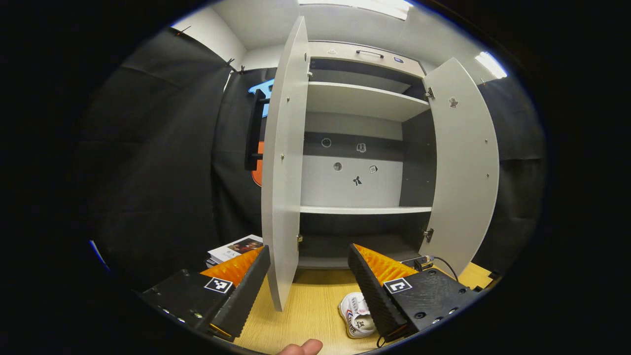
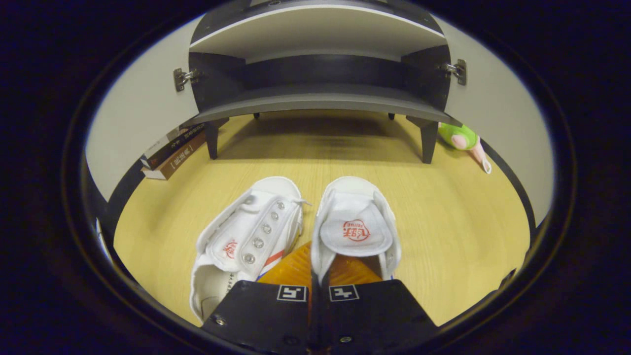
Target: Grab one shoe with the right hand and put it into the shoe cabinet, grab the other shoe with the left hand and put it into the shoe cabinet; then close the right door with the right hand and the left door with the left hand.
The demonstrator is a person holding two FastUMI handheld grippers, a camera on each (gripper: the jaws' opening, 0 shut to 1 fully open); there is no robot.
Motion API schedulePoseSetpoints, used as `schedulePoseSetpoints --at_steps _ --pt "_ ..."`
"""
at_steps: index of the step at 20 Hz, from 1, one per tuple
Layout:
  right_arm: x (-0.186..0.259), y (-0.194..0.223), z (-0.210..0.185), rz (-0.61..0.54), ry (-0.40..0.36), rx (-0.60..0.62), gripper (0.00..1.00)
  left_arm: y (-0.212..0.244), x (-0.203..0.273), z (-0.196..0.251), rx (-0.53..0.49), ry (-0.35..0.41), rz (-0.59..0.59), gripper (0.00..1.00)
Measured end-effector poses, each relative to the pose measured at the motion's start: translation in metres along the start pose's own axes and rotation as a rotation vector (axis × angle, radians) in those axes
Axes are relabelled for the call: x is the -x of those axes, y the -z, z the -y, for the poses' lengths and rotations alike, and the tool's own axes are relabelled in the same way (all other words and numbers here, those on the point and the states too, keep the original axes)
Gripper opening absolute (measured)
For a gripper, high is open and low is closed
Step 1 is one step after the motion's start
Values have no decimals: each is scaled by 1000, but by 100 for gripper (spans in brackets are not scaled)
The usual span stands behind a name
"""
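Bright ceiling lights [image 1: 488,64], sharp focus, strong fisheye bending, soft shadow beneath cabinet [image 2: 320,101]

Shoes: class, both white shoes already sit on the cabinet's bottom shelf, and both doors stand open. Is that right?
Not quite. The shoes lie on the wooden floor in front of the cabinet, not on its shelf, as the right gripper view shows. The doors do stand open.
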State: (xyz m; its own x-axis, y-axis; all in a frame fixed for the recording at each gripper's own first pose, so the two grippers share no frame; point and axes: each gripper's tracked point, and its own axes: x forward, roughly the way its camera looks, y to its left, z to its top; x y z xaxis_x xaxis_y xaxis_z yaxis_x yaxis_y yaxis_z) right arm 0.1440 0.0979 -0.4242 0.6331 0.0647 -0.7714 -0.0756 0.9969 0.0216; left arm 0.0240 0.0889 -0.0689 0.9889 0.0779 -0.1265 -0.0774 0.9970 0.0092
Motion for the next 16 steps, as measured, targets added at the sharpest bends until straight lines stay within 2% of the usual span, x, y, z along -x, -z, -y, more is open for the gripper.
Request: schedulePoseSetpoints --at_steps 5,8,12,16 --pt "15 -9 11 50 18 3 4 -2 1 10 3 14 6 95" --pt "39 -27 15 114 14 15 4 -3 2 13 9 21 10 95" --pt "90 -75 15 214 7 85 4 -5 3 20 28 29 20 95" --pt "143 -143 10 286 -32 105 3 -9 7 27 44 38 34 95"
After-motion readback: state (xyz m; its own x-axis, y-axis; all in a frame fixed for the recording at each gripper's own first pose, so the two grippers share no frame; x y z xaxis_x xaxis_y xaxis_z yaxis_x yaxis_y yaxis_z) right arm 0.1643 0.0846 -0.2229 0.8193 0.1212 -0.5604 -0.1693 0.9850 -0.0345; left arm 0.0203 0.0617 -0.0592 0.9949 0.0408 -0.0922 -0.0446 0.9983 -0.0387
